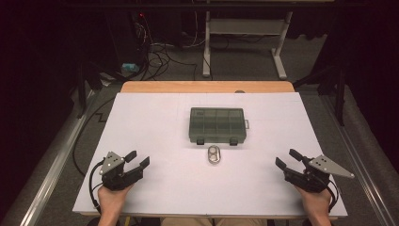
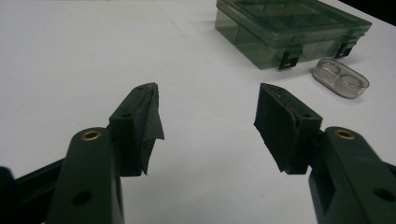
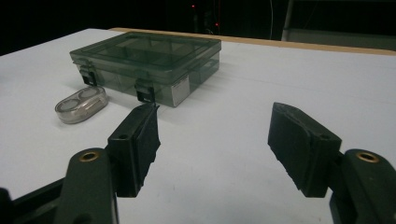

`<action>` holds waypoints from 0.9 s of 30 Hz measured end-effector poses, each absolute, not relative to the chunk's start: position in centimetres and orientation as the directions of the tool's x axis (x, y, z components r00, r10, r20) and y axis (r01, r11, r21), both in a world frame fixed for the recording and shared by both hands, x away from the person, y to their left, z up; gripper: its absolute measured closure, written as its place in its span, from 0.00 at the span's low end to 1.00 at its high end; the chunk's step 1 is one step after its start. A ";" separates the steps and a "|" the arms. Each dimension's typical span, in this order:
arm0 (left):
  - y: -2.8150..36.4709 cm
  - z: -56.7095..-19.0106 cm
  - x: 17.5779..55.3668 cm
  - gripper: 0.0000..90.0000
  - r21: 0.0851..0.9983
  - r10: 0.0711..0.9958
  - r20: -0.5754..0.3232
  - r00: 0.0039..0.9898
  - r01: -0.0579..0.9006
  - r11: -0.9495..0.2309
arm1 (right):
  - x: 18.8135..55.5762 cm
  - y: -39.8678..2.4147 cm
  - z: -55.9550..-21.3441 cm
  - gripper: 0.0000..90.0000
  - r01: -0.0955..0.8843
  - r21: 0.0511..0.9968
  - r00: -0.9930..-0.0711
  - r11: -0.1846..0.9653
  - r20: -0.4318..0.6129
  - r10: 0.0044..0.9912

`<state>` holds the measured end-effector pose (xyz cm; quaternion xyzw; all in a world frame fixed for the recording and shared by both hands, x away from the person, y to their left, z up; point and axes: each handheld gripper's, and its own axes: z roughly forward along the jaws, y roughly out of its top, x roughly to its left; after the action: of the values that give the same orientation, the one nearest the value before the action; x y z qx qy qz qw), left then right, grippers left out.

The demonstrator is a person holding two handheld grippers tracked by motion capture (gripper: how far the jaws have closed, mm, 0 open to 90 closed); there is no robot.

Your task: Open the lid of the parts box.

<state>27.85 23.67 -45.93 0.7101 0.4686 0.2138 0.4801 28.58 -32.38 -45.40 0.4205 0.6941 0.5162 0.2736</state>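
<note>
A smoky grey plastic compartment box (image 1: 217,125) with its lid shut and two dark latches lies at the middle of the white table. Just in front of it sits a small clear oval case (image 1: 215,154). The box (image 2: 289,30) and oval case (image 2: 341,78) appear far right in the left gripper view, and the box (image 3: 149,65) and case (image 3: 81,105) at left in the right gripper view. My left gripper (image 1: 137,158) rests open at the near left, my right gripper (image 1: 288,159) open at the near right. Both are empty and well away from the box.
The white sheet (image 1: 155,122) covers the wooden table (image 1: 207,86), whose far edge shows behind it. Beyond the table are desk legs (image 1: 206,56) and cables on a grey carpet. Metal rails run along both sides of the table.
</note>
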 end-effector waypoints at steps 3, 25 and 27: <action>23.5 -46.0 27.9 0.45 0.881 0.868 -0.149 0.474 0.462 -0.101 | 28.6 -32.3 -45.4 0.38 0.303 0.946 -0.497 0.112 0.056 0.866; 22.4 -46.2 28.6 0.45 0.875 0.856 -0.148 0.495 0.469 -0.120 | 29.3 -31.8 -45.5 0.38 0.309 0.945 -0.508 0.104 0.072 0.859; 22.4 -46.2 28.6 0.45 0.875 0.855 -0.148 0.496 0.468 -0.120 | 29.3 -31.7 -45.5 0.38 0.309 0.945 -0.508 0.104 0.072 0.858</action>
<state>28.62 22.39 -46.22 0.7204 0.4594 0.2022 0.4786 29.28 -31.75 -45.46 0.4203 0.6947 0.5210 0.2634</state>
